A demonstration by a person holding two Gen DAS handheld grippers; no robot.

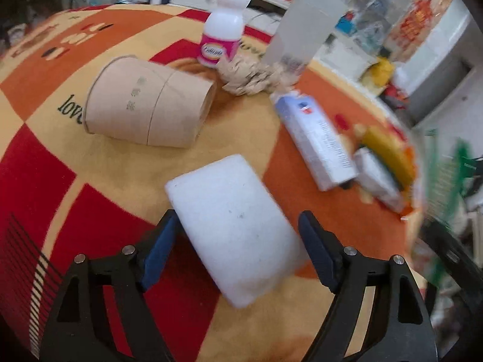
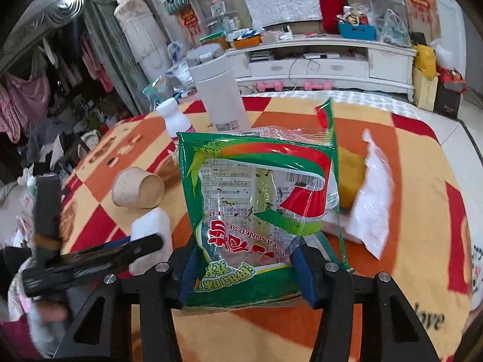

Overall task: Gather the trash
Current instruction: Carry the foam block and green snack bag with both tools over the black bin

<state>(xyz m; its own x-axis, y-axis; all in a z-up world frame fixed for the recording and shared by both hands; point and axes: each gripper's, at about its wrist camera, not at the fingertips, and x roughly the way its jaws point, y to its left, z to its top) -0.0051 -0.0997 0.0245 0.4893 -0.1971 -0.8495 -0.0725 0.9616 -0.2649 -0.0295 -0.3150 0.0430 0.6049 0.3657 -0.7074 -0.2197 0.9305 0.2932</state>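
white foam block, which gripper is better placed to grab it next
Left. The left gripper is open with its fingers on either side of the white foam block. The right gripper is already shut on the green snack wrapper.

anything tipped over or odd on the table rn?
Yes: the paper cup lies on its side on the tablecloth, while the small white bottle behind it stands upright. Right gripper holds an empty seaweed wrapper.

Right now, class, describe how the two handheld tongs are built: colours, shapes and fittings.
Both the left tongs and the right tongs have matte black, angular frames with triangular cut-outs, round silver pivot pins, and dark blue flat pads lining the fingers. No cables or markings show.
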